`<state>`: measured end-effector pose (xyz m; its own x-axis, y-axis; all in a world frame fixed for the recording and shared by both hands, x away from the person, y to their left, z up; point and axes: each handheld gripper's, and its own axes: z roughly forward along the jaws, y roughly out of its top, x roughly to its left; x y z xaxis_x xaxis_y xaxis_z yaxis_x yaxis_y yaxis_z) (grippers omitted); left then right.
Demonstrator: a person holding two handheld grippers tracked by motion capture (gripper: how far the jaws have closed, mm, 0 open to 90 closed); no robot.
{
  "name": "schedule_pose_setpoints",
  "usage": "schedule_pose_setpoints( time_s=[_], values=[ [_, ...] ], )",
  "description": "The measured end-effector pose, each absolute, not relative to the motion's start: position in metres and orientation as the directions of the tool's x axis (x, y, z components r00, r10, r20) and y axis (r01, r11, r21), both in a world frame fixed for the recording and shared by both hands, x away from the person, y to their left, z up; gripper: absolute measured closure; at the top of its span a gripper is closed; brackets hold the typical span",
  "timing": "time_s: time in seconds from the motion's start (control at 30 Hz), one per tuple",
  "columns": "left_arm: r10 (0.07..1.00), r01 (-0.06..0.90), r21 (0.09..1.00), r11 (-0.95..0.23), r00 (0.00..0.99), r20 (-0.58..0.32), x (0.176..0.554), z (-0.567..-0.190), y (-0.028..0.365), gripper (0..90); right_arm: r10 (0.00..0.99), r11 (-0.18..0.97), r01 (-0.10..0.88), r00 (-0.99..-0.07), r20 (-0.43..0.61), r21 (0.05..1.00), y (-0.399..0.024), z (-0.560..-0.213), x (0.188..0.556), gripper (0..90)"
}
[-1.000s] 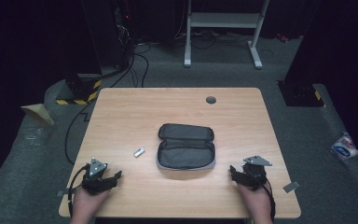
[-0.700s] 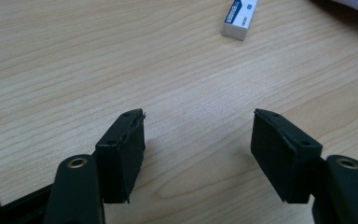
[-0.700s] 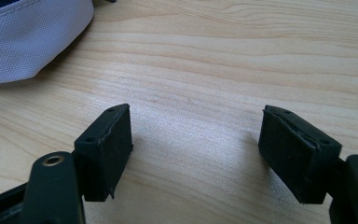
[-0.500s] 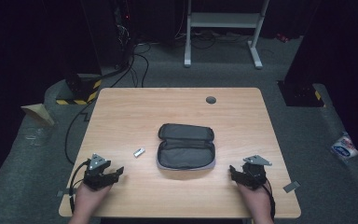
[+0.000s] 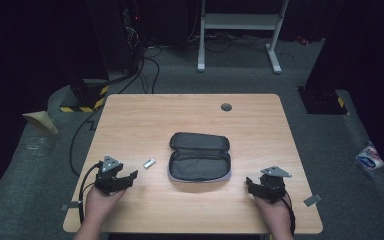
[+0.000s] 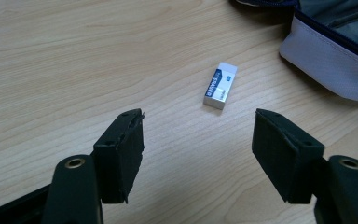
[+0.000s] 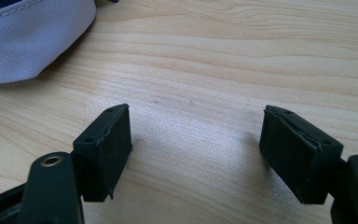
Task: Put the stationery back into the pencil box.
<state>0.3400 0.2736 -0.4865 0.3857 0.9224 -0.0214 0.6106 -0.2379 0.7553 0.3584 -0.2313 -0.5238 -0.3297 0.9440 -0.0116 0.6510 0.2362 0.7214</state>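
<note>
- Left gripper [image 6: 198, 140] was spread wide and empty, low over the table [image 5: 130, 115] at its near-left part; the eraser [image 6: 220, 85] lay flat ahead of it, slightly toward the right jaw and not between the two
- Eraser sat near the open pencil case [image 5: 199, 157], just off its left edge and apart from it; seen from the high view it was a small pale block [image 5: 149, 162] between the left gripper [image 5: 122, 178] and the case
- Right gripper [image 7: 196, 144] was also spread and empty, resting near the case's near-right corner [image 7: 28, 37], with bare wood between its jaws
- Judged risk: the eraser was small and lay at a slant to the jaw line, so a straight approach might have caught one corner and spun or pushed it away rather than pinching it
- Judged risk: it lay flat on the wood, so jaws closing too high could have slipped over its top
- Judged risk: a nudge forward could have driven it against the case wall [image 6: 326, 70], leaving no room for the far jaw
- Judged risk: the soft case might have shifted if not steadied by the right gripper
</note>
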Motion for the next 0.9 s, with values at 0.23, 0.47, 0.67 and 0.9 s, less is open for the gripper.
schedule_pose_setpoints(
  time_s=[0.23, 0.47, 0.67, 0.9],
  values=[
    [0.913, 0.606, 0.758, -0.241, 0.406, -0.034, 0.346, -0.487, 0.27, 34.4, 0.943, 0.239, 0.65, -0.332, -0.014, 0.721, -0.231, -0.524, 0.359, 24.9],
    [0.905, 0.604, 0.757, -0.248, 0.423, -0.041, 0.351, -0.488, 0.265, 34.9, 0.943, 0.238, 0.649, -0.333, -0.012, 0.722, -0.231, -0.524, 0.359, 25.0],
    [0.901, 0.591, 0.768, -0.246, 0.432, -0.044, 0.356, -0.487, 0.26, 34.8, 0.942, 0.239, 0.649, -0.334, -0.012, 0.723, -0.231, -0.524, 0.359, 25.0],
    [0.897, 0.596, 0.761, -0.255, 0.441, -0.045, 0.364, -0.487, 0.254, 34.4, 0.943, 0.236, 0.651, -0.332, -0.009, 0.722, -0.231, -0.524, 0.36, 25.0]
  ],
)
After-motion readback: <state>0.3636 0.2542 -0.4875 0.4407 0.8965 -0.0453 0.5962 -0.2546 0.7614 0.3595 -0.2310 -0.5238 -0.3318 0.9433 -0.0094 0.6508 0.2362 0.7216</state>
